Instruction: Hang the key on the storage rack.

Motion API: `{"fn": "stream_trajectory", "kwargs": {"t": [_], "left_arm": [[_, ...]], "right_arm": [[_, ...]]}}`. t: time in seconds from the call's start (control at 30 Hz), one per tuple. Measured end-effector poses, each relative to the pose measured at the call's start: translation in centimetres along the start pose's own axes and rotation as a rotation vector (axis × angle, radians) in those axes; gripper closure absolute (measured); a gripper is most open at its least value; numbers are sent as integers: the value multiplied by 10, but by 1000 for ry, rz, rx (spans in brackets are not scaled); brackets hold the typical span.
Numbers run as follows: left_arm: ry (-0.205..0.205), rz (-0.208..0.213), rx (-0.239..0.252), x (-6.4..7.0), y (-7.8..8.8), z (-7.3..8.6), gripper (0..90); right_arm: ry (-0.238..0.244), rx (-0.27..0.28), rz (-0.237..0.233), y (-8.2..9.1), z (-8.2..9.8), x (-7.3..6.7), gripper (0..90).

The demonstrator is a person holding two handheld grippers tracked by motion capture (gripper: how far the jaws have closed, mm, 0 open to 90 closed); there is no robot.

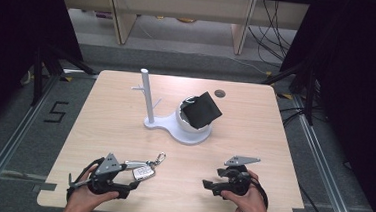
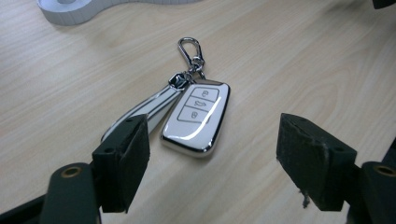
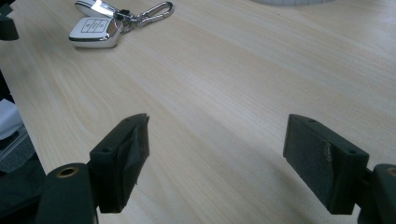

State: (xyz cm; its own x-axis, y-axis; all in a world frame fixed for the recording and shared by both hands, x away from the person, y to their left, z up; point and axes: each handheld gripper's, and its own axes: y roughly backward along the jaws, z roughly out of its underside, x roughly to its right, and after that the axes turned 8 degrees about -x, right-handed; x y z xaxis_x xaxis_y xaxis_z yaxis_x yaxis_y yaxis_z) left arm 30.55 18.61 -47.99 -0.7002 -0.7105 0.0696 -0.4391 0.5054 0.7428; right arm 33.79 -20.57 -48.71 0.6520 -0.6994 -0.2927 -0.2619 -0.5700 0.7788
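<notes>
A white car key fob [image 1: 144, 172] with a chrome edge lies flat on the wooden table [image 1: 255, 120], near the front left. A white strap [image 2: 149, 105] and a silver carabiner clip [image 2: 189, 46] are joined to it. My left gripper [image 1: 132, 176] stands open right behind the fob [image 2: 196, 119], whose near end lies just ahead of the gap between the jaws [image 2: 212, 154]; the pads touch nothing. My right gripper [image 1: 211, 180] rests open at the front right, over bare wood [image 3: 217, 149]. The fob [image 3: 95, 31] lies far off to its left.
A white stand [image 1: 162, 123] with a tall post [image 1: 146, 95] sits mid-table. Its round bowl holds a black cloth [image 1: 200, 112]. A dark round hole [image 1: 220, 93] marks the table's far side. A corner of the stand's base [image 2: 70, 11] lies beyond the fob.
</notes>
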Motion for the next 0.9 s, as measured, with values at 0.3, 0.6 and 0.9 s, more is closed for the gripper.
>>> {"fn": "stream_trajectory", "kwargs": {"t": [0.3,0.6,0.9], "left_arm": [[-7,-12,-44,-6,-9,-21,277],[-81,14,-202,-5,-33,-59,336],[-127,-11,-373,-5,-61,-91,443]], "right_arm": [[-25,11,-3,1,1,2,238],[-17,5,1,1,0,1,239],[-2,-16,-7,-2,1,0,238]]}}
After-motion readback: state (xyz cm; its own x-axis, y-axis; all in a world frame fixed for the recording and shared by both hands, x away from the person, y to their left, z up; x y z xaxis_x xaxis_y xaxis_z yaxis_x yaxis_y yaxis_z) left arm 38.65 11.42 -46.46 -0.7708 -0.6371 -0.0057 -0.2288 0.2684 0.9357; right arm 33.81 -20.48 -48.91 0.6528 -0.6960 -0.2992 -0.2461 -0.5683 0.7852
